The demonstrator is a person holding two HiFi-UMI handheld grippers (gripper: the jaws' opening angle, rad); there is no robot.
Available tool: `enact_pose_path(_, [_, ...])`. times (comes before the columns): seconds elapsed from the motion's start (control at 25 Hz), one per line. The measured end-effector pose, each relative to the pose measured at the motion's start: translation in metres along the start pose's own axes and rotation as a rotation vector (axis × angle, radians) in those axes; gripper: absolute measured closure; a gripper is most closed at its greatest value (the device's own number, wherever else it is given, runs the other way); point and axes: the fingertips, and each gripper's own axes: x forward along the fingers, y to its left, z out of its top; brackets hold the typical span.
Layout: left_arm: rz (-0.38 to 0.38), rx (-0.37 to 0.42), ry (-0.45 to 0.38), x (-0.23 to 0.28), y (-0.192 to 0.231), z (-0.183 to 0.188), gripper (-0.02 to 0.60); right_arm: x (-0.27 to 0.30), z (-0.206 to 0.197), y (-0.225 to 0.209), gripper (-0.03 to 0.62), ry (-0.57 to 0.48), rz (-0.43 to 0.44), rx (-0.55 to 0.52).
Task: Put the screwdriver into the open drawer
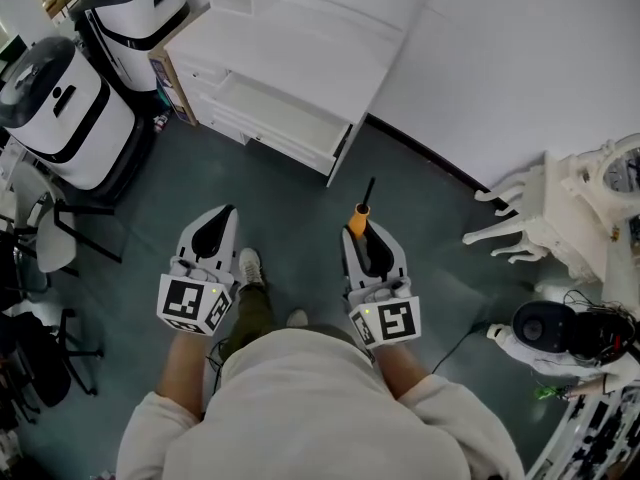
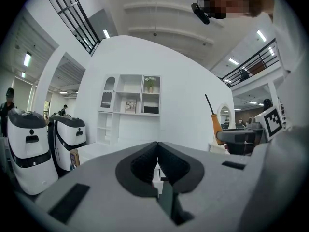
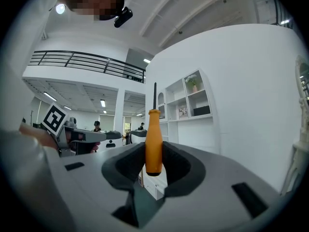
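My right gripper [image 1: 365, 232] is shut on the orange handle of the screwdriver [image 1: 360, 212], whose dark shaft points away toward the drawer. In the right gripper view the screwdriver [image 3: 153, 144] stands upright between the dark pads, shaft up. The open white drawer [image 1: 277, 118] juts from the low white cabinet [image 1: 300, 48], ahead and left of the screwdriver tip. My left gripper [image 1: 213, 230] is shut with nothing in it, level with the right one; in the left gripper view its pads [image 2: 157, 164] meet. The screwdriver [image 2: 214, 122] also shows at that view's right.
Two white and black robot units [image 1: 62, 113] stand left of the cabinet. A white wall panel [image 1: 520, 68] runs on the right. An ornate white table lies on its side [image 1: 560, 208] at right. Black chairs [image 1: 40, 268] stand at left. The person's shoes [image 1: 249, 266] rest on grey-green floor.
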Motion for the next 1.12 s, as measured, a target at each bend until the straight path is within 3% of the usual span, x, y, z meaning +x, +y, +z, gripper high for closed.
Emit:
enact_pose_path(0.56, [-0.056,-0.012,0.001,0.076,0.074,0.008,0.577,0.093,-0.002,-0.018,0.477,0.02,-0.052,-0.018])
enact_pose_path(1.12, [-0.141,-0.03,0.016,0.152,0.193,0.011,0.577,0.225,-0.006,-0.025,0.477,0.038,-0.171,-0.036])
